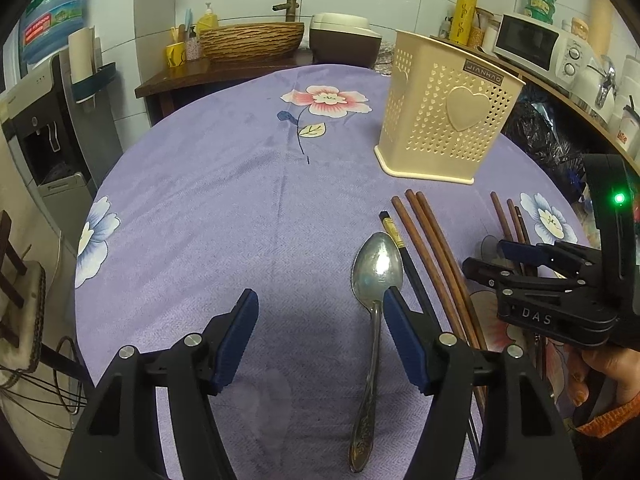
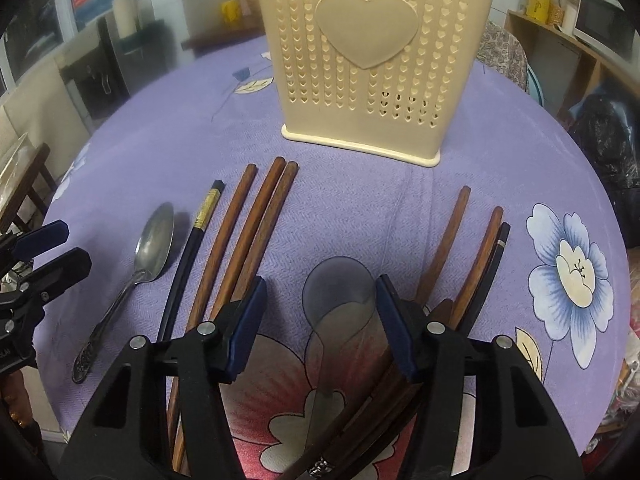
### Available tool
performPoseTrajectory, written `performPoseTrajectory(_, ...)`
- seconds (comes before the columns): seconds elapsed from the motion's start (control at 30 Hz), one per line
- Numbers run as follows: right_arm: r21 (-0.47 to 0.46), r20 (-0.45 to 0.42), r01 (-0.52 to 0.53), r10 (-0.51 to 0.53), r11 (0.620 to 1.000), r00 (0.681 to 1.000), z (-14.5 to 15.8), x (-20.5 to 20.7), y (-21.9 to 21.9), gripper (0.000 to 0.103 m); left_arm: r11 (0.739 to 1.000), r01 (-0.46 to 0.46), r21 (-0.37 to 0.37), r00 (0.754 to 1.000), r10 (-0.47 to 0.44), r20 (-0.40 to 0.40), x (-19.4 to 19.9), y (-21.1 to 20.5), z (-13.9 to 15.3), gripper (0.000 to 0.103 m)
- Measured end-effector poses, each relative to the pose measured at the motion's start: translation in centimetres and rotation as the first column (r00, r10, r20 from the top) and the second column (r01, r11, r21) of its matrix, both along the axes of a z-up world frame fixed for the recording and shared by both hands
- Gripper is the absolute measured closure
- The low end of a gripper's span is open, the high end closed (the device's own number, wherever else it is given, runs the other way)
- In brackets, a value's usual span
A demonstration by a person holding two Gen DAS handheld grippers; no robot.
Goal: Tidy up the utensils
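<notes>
A cream perforated utensil holder (image 1: 448, 120) with a heart on its side stands upright on the purple floral tablecloth (image 1: 224, 200); it also shows in the right wrist view (image 2: 372, 60). A metal spoon (image 1: 374, 312) lies flat, its handle just inside my left gripper's right finger; it also shows in the right wrist view (image 2: 132, 276). My left gripper (image 1: 318, 300) is open and empty. Brown chopsticks (image 2: 248, 236) and a black one (image 2: 188, 256) lie beside the spoon. My right gripper (image 2: 320, 286) is open over a translucent grey spoon (image 2: 336, 308). More chopsticks (image 2: 476, 264) lie to its right.
The table's round edge curves near on the left (image 1: 86, 280). A water dispenser (image 1: 44, 128) stands at the left. A counter with a wooden basin (image 1: 252, 40) is behind. A microwave (image 1: 536, 40) sits on shelves at the right. A black bag (image 1: 548, 136) lies beyond the table.
</notes>
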State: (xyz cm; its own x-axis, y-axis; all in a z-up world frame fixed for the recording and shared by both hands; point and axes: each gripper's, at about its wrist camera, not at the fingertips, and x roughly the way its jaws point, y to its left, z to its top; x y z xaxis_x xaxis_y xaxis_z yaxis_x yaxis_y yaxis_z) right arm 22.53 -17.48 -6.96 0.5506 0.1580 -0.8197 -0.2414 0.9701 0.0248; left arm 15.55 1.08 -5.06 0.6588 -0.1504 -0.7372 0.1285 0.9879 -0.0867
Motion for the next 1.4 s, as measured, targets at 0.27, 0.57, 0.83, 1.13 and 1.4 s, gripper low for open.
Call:
performPoseTrajectory(0.27,0.015,0.011,0.024,-0.024,1.000,1.000,0.0,-0.3,-0.7,0.066,0.997,0.063,0.046,0.998,-0.062,-0.027,0.3,-2.1,-0.7,0.038)
performPoseTrajectory(0.57,0.035,0.013,0.027,-0.027,0.999,1.000,0.1,-0.4,-1.0,0.066,0.982,0.100,0.163,0.994,-0.093,-0.053,2.0,-4.2,-1.8,0.038)
performPoseTrajectory(0.83,0.034,0.015,0.026,-0.027,0.999,1.000,0.1,-0.4,-1.1,0.066,0.974,0.118,0.192,0.992,-0.106,-0.068,2.9,-5.1,-2.3,0.038)
performPoseTrajectory(1.13,0.027,0.016,0.026,-0.026,0.999,1.000,0.2,-0.5,-1.2,0.066,0.981,0.120,0.153,0.990,-0.108,-0.085,3.6,-5.5,-2.0,0.063)
performPoseTrajectory(1.4,0.039,0.016,0.026,-0.026,0.999,1.000,0.2,-0.4,-1.3,0.066,0.982,0.131,0.136,0.990,-0.121,-0.076,3.8,-6.0,-1.7,0.065)
